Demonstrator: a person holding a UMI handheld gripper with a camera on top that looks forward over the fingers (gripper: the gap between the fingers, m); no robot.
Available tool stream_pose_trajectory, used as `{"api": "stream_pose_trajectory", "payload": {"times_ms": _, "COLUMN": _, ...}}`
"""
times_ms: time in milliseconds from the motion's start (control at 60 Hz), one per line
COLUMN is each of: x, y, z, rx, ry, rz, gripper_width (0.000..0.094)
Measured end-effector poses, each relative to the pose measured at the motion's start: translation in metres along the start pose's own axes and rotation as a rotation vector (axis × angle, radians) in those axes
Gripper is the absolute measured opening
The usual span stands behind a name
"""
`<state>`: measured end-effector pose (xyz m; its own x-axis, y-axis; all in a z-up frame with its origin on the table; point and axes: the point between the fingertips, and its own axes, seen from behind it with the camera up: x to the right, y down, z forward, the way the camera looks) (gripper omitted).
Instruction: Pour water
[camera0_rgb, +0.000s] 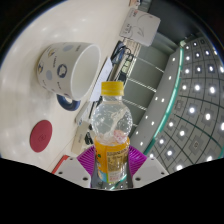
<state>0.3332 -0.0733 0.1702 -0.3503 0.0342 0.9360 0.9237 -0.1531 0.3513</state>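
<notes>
My gripper (111, 163) is shut on a clear plastic bottle (111, 125) with a yellow cap (111, 89) and a yellow label. Both purple pads (89, 158) press on the bottle's labelled body. The bottle stands lengthwise between the fingers, cap pointing ahead. A white paper cup (66, 67) with a dark printed pattern lies tilted beyond the bottle, to its left, its open mouth facing the bottle. The cup rests on the white round table (60, 25). The cap is on the bottle.
A dark red round coaster (40, 135) lies on the table left of the fingers. A blue ring mark (68, 101) shows under the cup. To the right are a grey perforated panel (195, 95) and a white device (140, 30) with cables.
</notes>
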Motion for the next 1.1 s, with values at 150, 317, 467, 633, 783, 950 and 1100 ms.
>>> {"api": "stream_pose_trajectory", "payload": {"times_ms": 150, "x": 0.009, "y": 0.010, "z": -0.005, "rx": -0.012, "ry": -0.072, "rz": 0.370, "gripper_width": 0.0415}}
{"api": "stream_pose_trajectory", "payload": {"times_ms": 317, "x": 0.007, "y": 0.015, "z": -0.017, "rx": -0.015, "ry": -0.228, "rz": 0.915, "gripper_width": 0.0415}}
{"api": "stream_pose_trajectory", "payload": {"times_ms": 467, "x": -0.012, "y": 0.001, "z": -0.023, "rx": 0.022, "ry": -0.389, "rz": 1.372, "gripper_width": 0.0415}}
{"api": "stream_pose_trajectory", "payload": {"times_ms": 633, "x": -0.051, "y": -0.014, "z": -0.018, "rx": 0.043, "ry": -0.524, "rz": 1.668, "gripper_width": 0.0415}}
{"api": "stream_pose_trajectory", "payload": {"times_ms": 783, "x": -0.089, "y": -0.021, "z": -0.013, "rx": 0.048, "ry": -0.583, "rz": 1.757, "gripper_width": 0.0416}}
{"api": "stream_pose_trajectory", "payload": {"times_ms": 950, "x": -0.111, "y": -0.023, "z": -0.012, "rx": 0.055, "ry": -0.557, "rz": 1.789, "gripper_width": 0.0429}}
{"api": "stream_pose_trajectory", "payload": {"times_ms": 1100, "x": -0.115, "y": -0.021, "z": -0.014, "rx": 0.022, "ry": -0.579, "rz": 1.827, "gripper_width": 0.0543}}
